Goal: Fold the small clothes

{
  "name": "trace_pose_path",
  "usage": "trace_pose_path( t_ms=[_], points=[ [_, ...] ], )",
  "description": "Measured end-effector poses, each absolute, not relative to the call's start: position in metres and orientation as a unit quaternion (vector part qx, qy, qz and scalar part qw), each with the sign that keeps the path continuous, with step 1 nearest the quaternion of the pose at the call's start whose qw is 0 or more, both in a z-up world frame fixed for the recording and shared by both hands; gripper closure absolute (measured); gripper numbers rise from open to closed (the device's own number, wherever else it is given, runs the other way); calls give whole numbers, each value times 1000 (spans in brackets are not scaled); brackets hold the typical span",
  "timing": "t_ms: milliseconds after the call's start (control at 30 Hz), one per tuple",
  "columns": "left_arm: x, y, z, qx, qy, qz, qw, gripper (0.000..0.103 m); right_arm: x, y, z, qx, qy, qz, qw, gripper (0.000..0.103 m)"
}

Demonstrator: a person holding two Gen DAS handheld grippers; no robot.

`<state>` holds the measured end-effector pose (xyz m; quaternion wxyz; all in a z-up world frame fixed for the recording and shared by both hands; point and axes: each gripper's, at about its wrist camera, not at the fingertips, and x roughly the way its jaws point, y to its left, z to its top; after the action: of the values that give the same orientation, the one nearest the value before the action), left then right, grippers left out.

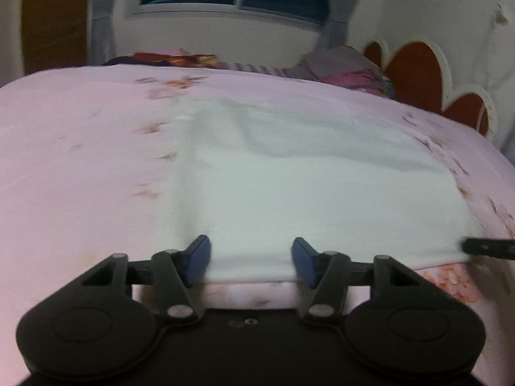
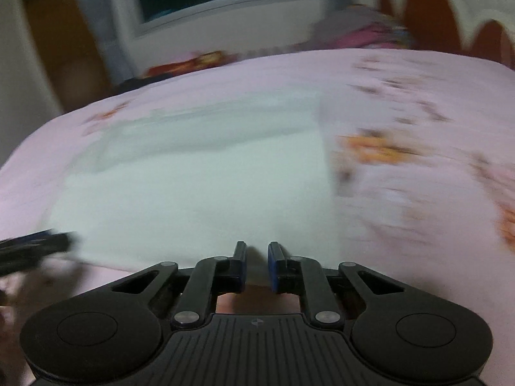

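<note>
White garment (image 1: 289,173) lies flat on pink floral bedsheet (image 1: 80,160), left gripper (image 1: 251,262) jaws apart astride near hem, right gripper (image 2: 257,267) narrowly parted, near-edge fabric between pads, grip uncertain.

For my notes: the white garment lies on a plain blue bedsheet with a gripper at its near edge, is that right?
Not quite: the white garment lies on a pink flowered bedsheet, as the left wrist view shows. The left gripper is indeed at its near edge.
</note>
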<state>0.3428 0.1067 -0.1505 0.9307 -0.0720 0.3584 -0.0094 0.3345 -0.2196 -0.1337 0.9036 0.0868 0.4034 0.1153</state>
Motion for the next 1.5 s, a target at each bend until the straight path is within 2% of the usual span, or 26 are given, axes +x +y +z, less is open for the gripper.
trace_pose_path(
  t_ms=[33,67,233,500,1033,1100,1167,1233,1433,1500],
  points=[
    [341,109,-149,-67,357,-4,932,60,334,-230,-136,90,407,111,902,95],
    [339,107,-148,-56,358,1,932,62,332,-235,-136,94,409,114,901,96],
    [336,100,-142,-35,356,26,933,59,325,-227,-120,77,393,116,909,96],
    [337,100,-148,-29,369,28,929,59,328,-225,-130,31,427,116,896,96],
    [343,102,-146,-22,378,24,925,57,328,-233,-131,37,429,103,897,96],
    [337,106,-137,-41,377,39,925,59,329,-236,-126,47,431,102,895,96],
    [320,115,-122,-79,339,58,936,60,323,-244,-118,82,410,116,901,96],
    [305,124,-117,-147,325,55,932,61,319,-247,-111,106,396,134,902,103],
    [298,141,-155,-323,346,69,878,64,328,-226,-100,133,386,166,898,103],
    [300,145,-164,-356,327,66,873,64,337,-214,-98,136,383,182,895,103]
  ],
)
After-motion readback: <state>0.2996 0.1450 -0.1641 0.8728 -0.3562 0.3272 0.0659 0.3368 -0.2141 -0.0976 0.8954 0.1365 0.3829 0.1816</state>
